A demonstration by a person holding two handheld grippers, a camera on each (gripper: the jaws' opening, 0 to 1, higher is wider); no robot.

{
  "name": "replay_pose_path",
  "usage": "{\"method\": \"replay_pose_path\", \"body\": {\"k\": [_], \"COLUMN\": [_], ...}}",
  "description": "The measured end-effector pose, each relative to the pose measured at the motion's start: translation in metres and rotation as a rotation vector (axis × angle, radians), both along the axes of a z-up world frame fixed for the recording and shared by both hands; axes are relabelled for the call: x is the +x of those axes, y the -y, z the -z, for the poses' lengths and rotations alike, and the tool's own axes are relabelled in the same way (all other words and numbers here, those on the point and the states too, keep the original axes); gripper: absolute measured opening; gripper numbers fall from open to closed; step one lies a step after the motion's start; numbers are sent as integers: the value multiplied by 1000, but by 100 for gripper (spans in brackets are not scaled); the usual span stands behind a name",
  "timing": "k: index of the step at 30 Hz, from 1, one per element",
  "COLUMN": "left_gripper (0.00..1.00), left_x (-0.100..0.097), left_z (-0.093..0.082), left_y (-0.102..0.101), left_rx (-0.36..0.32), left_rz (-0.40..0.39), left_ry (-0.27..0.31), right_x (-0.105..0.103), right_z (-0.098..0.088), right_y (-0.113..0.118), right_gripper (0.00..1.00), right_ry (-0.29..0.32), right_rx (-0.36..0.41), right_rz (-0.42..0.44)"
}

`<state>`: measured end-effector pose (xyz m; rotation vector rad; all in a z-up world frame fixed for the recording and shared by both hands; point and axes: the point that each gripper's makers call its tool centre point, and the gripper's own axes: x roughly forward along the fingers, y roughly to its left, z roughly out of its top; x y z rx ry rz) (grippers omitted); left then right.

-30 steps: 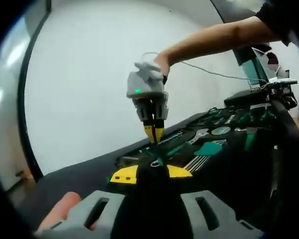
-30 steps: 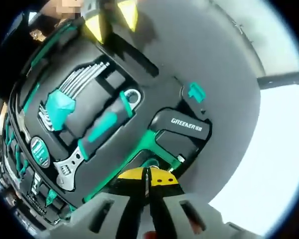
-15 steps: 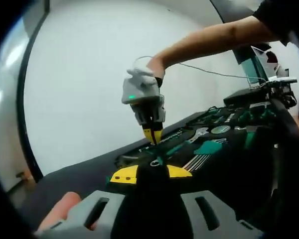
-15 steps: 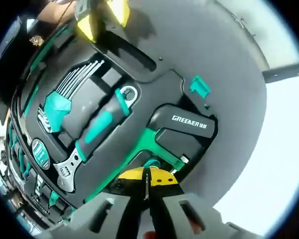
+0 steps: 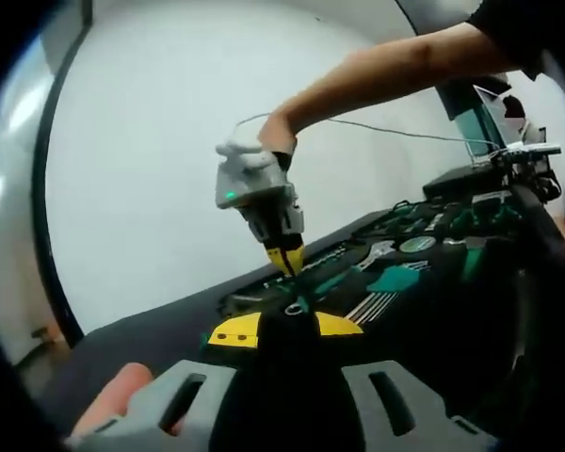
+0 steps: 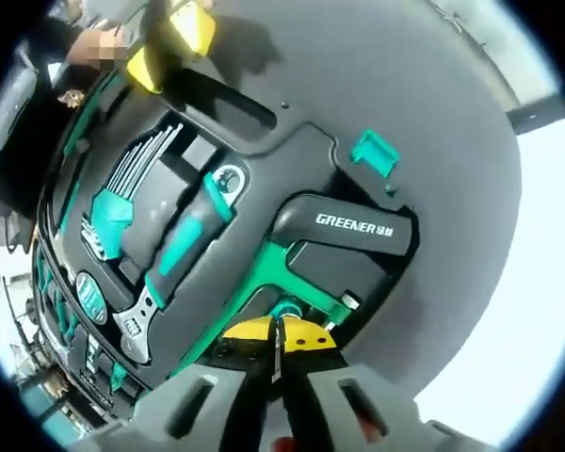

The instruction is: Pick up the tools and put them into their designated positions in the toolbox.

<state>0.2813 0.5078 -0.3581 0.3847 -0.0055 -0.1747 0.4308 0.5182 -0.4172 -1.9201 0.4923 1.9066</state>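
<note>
since a second ago the right gripper (image 5: pixel 284 261) has leaned over, its white body swinging to the left in the left gripper view while its yellow tips stay down at the toolbox (image 5: pixel 424 282); in the right gripper view the tray has rolled a little, which is the camera turning. that gripper's jaws are pressed together with only a thin dark seam between the yellow tips (image 6: pixel 275 337), and i cannot tell whether anything is pinched there. they sit right at the head of the green-handled hammer (image 6: pixel 264 282), which lies in its recess with its long axis running from lower left to upper right, next to the black block marked greener (image 6: pixel 353 226). beside it the adjustable wrench (image 6: pixel 174 273) lies roughly parallel, jaw end toward the lower left, ring end toward the upper right. further left, the hex keys (image 6: pixel 137 174) fan out from a teal holder. the left gripper (image 6: pixel 169 42) hovers at the tray's far edge, its yellow tips (image 5: pixel 284 330) set apart around a dark gap. a person's forearm (image 5: pixel 377 71) reaches in from the upper right across the pale table (image 5: pixel 169 141), and a thin cable (image 5: pixel 395 134) trails behind it.
</note>
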Motion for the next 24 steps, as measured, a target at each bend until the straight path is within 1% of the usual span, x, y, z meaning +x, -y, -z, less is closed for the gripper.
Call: {"method": "replay_pose_path", "body": {"k": [1,2,3,4,5,6,7,8,10,11,12,13,16,19,20,23,24], "left_gripper": [15,15,15,15,15,15,15,15,15,15,15,15,15,15,15,15,15], "left_x": [-2,-3,-2,-3,-1,-2,-2,-2,-2,-2,-1,0,1,1,1,1,1], "left_z": [0,3,3,4,7,7,7,7,7,6,8,8,11,11,11,10,10], "left_y": [8,9,6,7,3,3,5,7,4,4,1,-1,0,-1,-1,-1,3], "left_rx": [7,-14,-14,-14,-32,-30,-31,-33,-51,-53,-63,-58,-51,-55,-56,-56,-53], "left_rz": [2,2,2,2,2,2,2,1,-2,-2,-1,-2,-5,-4,-5,-6,-5], "left_ry": [-1,-13,-15,-17,-30,-27,-34,-29,-31,-30,-35,-37,-48,-47,-48,-47,-46], "right_x": [0,-1,-1,-2,-2,-3,-2,-4,-9,-7,-4,4,10,12,14,17,18], "right_z": [1,1,1,1,1,0,-2,-5,-19,-28,-31,-31,-23,-16,-14,-8,-9], "right_y": [0,0,1,2,2,2,2,7,2,-9,-14,-17,-11,-16,-14,-14,-19], "right_gripper": [0,0,0,0,1,1,1,2,2,2,1,1,1,0,0,0,0], "right_ry": [-3,-1,4,9,9,7,16,14,-21,-44,-37,-20,26,25,38,44,41], "right_rx": [-5,-6,0,12,47,79,100,89,152,203,226,224,171,169,161,153,175], "right_rz": [5,8,14,13,18,24,7,5,60,104,131,141,107,97,81,71,65]}}
